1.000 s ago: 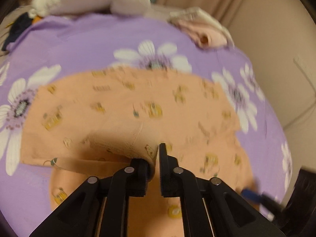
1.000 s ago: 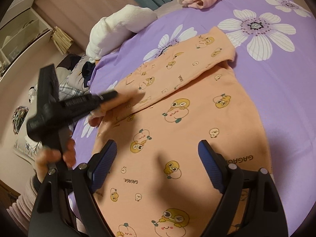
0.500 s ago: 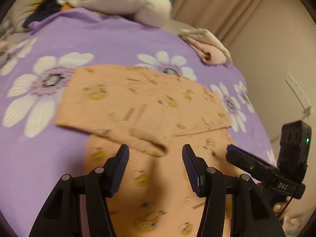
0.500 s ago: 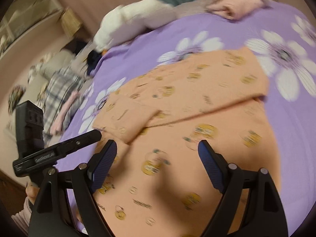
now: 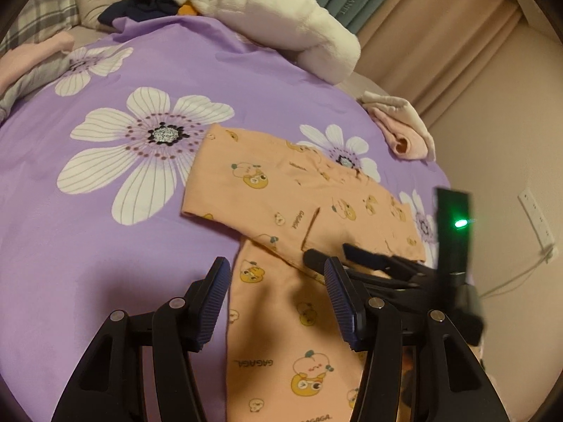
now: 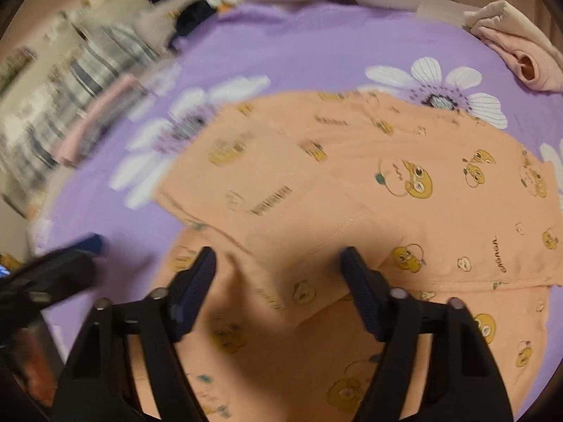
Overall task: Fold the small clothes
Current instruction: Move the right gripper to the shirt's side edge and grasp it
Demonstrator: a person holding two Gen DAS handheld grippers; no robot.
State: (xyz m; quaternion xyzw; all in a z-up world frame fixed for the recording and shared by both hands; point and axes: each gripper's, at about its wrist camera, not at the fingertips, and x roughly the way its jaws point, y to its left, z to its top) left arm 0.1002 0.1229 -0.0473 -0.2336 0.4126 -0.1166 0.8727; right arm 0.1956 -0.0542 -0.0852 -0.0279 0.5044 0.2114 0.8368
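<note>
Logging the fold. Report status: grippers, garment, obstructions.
Left gripper open, empty. Right gripper closing, gripping nothing. Orange garment flat on purple bedspread, sleeves folded across. Nothing in the way.

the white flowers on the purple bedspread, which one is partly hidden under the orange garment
The smaller flower at the orange garment's far edge, toward the pink bundle; its near petals are covered. The large flower lies fully exposed.
</note>
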